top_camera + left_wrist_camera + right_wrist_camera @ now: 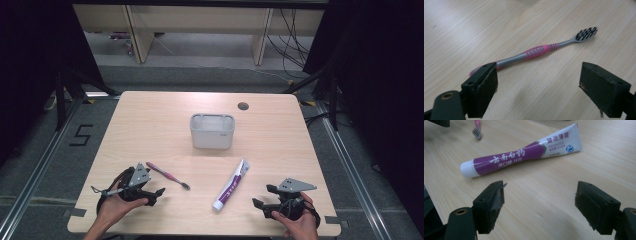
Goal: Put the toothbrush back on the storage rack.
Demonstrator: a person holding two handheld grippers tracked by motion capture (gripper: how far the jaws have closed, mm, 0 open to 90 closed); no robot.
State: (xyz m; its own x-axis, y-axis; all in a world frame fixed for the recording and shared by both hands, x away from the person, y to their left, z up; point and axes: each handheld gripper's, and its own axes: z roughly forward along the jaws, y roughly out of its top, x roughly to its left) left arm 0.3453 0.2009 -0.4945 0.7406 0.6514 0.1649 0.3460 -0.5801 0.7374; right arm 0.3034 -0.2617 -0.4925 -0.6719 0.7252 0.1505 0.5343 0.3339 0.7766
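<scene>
A pink and grey toothbrush (167, 175) lies flat on the table, bristle head toward the right. In the left gripper view the toothbrush (536, 51) lies just beyond the jaws, its handle end behind the left jaw. My left gripper (156, 195) is open and empty beside it. A purple and white toothpaste tube (230, 186) lies near the front, white cap toward me. In the right gripper view the toothpaste tube (521, 155) lies ahead of the jaws. My right gripper (263, 196) stands open to the right of the tube, holding nothing.
A grey rectangular bin (212, 131) stands upright in the middle of the wooden table (150, 130). A round cable hole (243, 106) sits near the far edge. Black curtains and stands flank the table on both sides.
</scene>
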